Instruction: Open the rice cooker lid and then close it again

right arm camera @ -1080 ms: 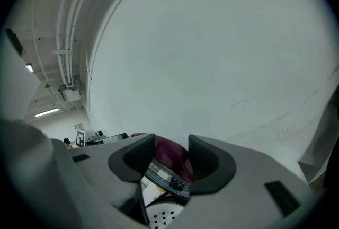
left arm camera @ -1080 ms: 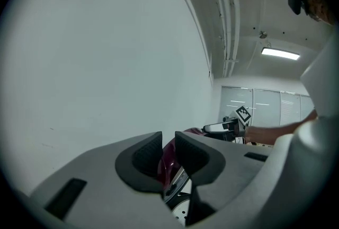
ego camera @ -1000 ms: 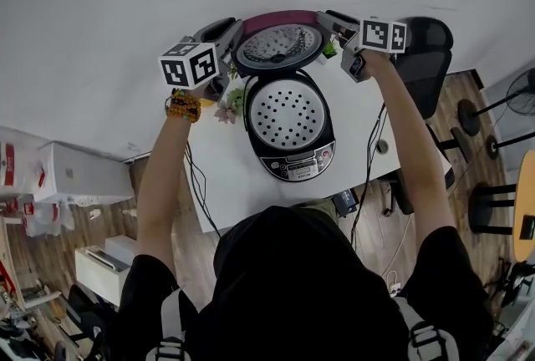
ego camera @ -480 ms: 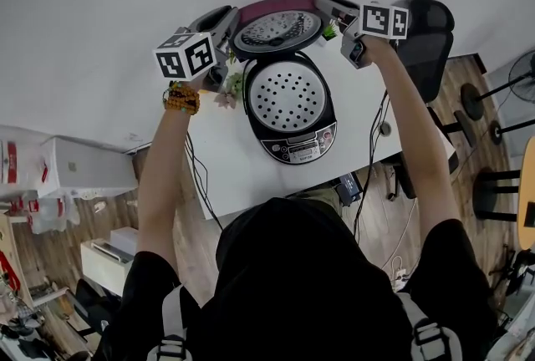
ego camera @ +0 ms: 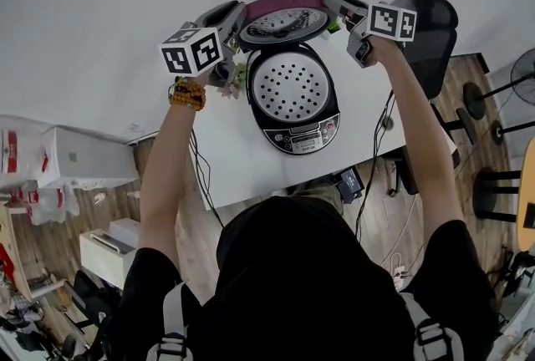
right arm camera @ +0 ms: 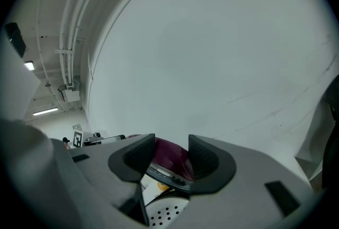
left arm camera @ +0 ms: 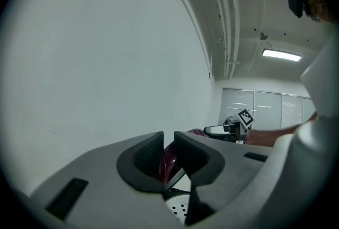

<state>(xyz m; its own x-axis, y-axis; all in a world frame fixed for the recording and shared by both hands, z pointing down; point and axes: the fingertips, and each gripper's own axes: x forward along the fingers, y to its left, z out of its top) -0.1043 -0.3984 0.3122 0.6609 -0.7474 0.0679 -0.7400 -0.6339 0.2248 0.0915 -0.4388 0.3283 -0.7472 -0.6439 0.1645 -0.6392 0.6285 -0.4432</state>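
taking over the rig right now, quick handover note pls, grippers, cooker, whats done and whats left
Left gripper: jaws nearly together on the left rim of the rice cooker lid.
Right gripper: jaws wider apart, the lid's right rim between them.
Rice cooker: stands on the white table, lid raised, perforated inner plate showing.
Done: lid opened.
Left: lower the lid until it shuts, then let go.

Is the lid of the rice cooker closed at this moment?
No, in the head view the lid stands raised behind the rice cooker, and the perforated inner plate lies exposed.
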